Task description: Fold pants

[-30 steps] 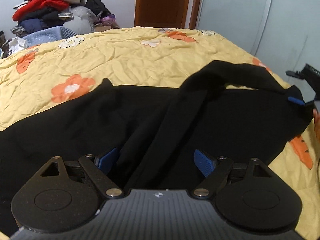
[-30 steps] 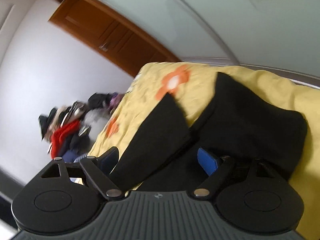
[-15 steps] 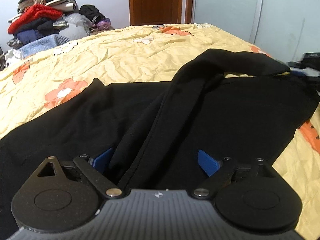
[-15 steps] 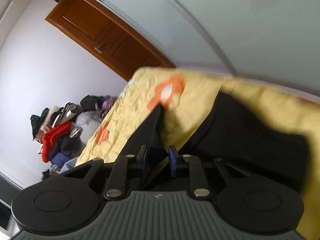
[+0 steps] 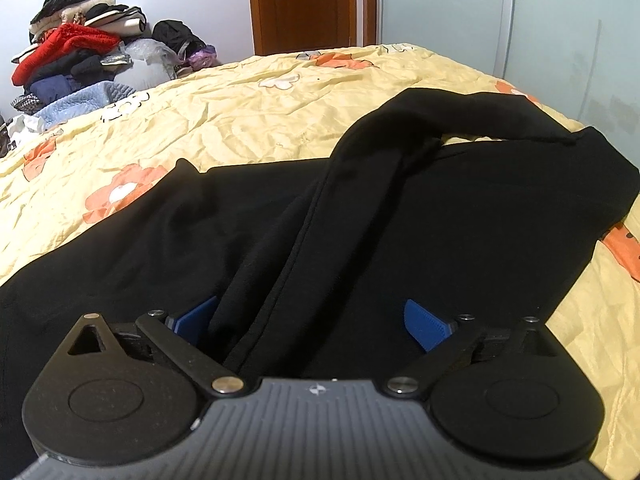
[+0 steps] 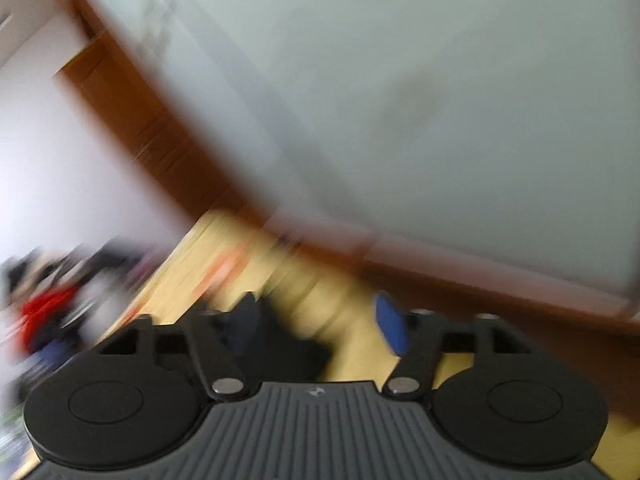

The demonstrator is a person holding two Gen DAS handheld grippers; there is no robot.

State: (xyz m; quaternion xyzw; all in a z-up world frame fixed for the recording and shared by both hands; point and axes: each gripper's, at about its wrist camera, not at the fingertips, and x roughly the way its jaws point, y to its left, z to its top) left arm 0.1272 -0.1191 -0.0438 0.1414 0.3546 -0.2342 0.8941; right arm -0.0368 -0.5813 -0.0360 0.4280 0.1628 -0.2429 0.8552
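Black pants lie spread on the yellow flowered bed, with one leg folded back over the rest in a raised ridge. My left gripper is open, its blue pads on either side of the cloth ridge, low over the pants. The right wrist view is heavily blurred. My right gripper is open there, tilted up toward the wall, with a bit of black cloth near its left finger; I cannot tell whether they touch.
A pile of clothes sits past the bed's far left. A brown door and pale wardrobe panels stand behind. The bed's right edge runs close to the pants.
My right gripper closed on the pant edge half a second ago, then opened and swung up and away. The folded leg now lies on the pants. My left gripper stayed open.
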